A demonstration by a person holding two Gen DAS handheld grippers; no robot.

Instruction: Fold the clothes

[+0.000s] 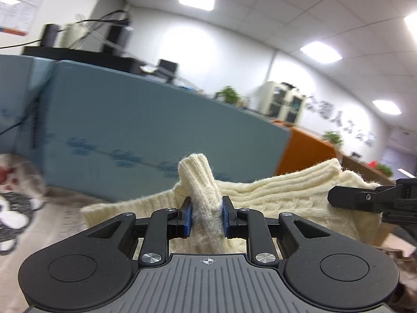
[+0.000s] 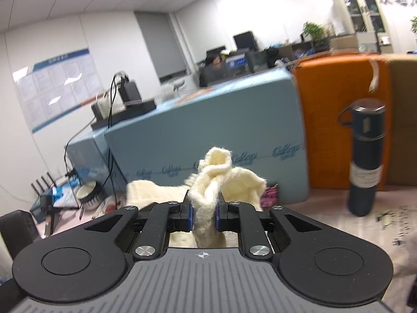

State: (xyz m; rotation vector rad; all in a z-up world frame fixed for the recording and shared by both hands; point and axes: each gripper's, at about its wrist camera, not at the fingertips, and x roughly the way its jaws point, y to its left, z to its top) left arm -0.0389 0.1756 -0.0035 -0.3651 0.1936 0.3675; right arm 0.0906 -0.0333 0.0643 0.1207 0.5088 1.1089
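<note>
A cream ribbed knit sweater is lifted off the table between both grippers. My left gripper is shut on a bunched fold of it that sticks up between the blue pads. The rest of the sweater stretches to the right, where the other gripper's black fingers hold its far edge. In the right wrist view my right gripper is shut on another bunched part of the sweater, which hangs ahead and to the left.
A blue foam board and an orange board stand behind the table. A dark blue flask stands upright at the right. A patterned cloth covers the table. Office desks, monitors and a cabinet lie beyond.
</note>
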